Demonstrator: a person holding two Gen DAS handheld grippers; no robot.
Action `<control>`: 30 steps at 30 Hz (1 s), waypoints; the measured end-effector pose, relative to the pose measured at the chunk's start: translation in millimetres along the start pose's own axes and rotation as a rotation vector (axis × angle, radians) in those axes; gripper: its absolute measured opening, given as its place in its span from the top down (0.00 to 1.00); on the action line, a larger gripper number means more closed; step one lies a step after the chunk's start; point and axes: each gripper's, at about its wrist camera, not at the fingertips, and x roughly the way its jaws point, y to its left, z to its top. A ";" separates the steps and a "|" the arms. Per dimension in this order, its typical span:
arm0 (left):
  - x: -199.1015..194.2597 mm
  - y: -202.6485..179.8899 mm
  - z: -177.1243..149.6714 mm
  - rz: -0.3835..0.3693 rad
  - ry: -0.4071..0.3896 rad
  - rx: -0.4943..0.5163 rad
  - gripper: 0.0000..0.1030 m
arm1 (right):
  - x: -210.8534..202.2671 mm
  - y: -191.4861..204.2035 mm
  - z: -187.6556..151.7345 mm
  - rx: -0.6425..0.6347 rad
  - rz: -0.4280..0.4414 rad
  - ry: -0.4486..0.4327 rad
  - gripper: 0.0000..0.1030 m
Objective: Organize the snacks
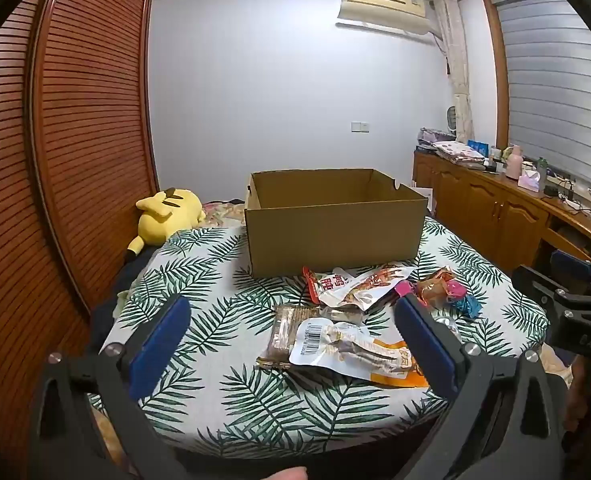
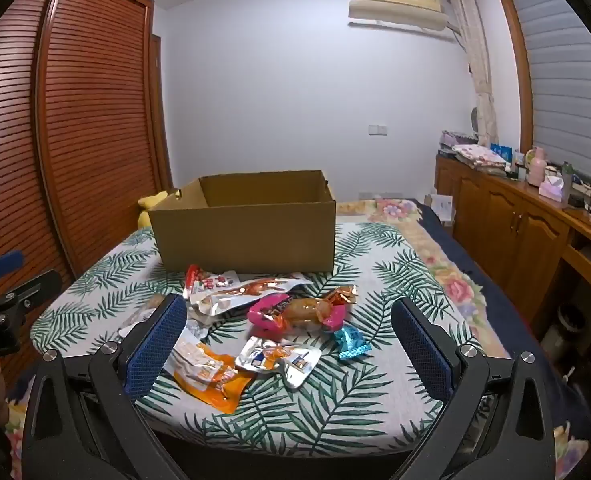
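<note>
1. We hold our left gripper [image 1: 291, 336] with its blue-padded fingers [image 1: 157, 340] spread wide and nothing between them; it hovers above the near edge of the round table covered in a white cloth with green leaf print [image 1: 231, 408].
2. Our right gripper [image 2: 289, 340] is likewise spread wide and grips nothing, hovering over the same table, with its blue pads [image 2: 155, 348] either side of the snack pile.
3. The open brown cardboard box [image 1: 333, 232] stands upright toward the far side of the table; as far as we can see into it, nothing shows inside.
4. The snacks lie loose on the cloth just in front of the box, none inside it.
5. Nearest the box lies a white and red foil packet [image 2: 231, 288].
6. Beside it, in the right wrist view, a pink-wrapped sweet [image 2: 271, 308] touches an amber sweet in clear wrap with gold twisted ends [image 2: 311, 308].
7. A small teal wrapped sweet [image 2: 349, 342] sits just to the right of them.
8. Closer to us lie an orange and white pouch [image 2: 211, 376] and a silver foil packet [image 2: 277, 358], side by side.
9. The left wrist view also shows a brown rectangular packet [image 1: 285, 332] partly under the orange and white pouch.
10. A yellow plush toy [image 1: 167, 212] lies behind the table on the left, near the slatted wooden wardrobe door [image 1: 91, 120].
</note>
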 end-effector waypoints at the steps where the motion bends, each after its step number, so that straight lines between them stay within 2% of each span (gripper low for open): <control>1: 0.0 -0.2 0.0 0.001 0.000 0.002 0.00 | 0.1 0.0 -0.1 0.001 0.000 0.001 0.00; 30: -1.7 1.4 -0.1 0.003 -0.001 0.006 0.00 | -0.6 1.5 -0.2 -0.001 -0.002 0.001 0.00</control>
